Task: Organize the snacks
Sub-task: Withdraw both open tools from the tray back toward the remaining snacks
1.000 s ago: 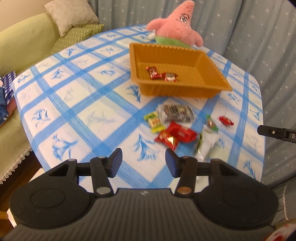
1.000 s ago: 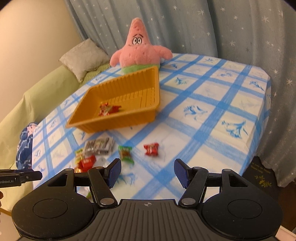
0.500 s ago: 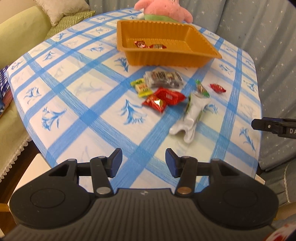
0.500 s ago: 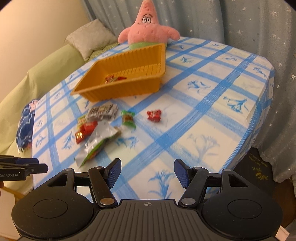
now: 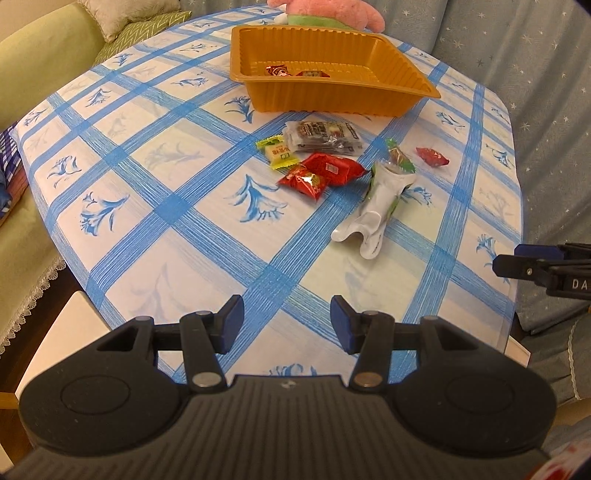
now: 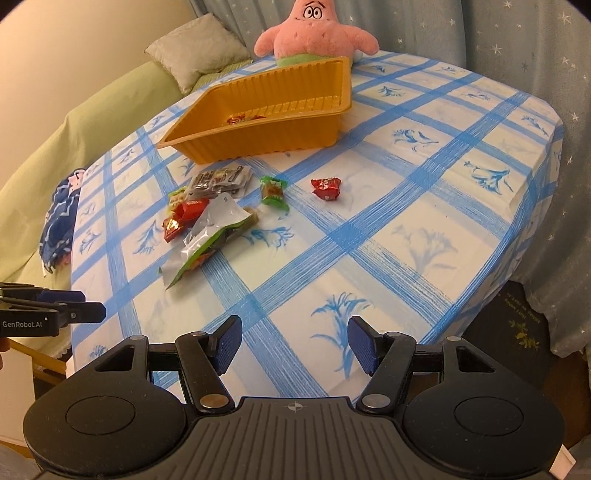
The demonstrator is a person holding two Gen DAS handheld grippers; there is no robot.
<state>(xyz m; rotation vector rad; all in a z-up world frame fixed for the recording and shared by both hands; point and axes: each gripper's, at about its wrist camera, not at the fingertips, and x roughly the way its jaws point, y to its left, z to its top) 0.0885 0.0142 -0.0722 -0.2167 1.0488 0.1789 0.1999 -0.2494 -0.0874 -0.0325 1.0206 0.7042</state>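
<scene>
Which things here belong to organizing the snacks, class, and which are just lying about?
Belongs:
orange tray
dark snack pack
red packets
white pouch
green candy
small red candy

Lying about:
pink plush star
cushion

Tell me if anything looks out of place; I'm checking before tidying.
Yes: most snacks lie loose on the checked tablecloth beside the orange plastic tray. The long white-and-green pouch looks crumpled, and one small red candy sits apart.
</scene>
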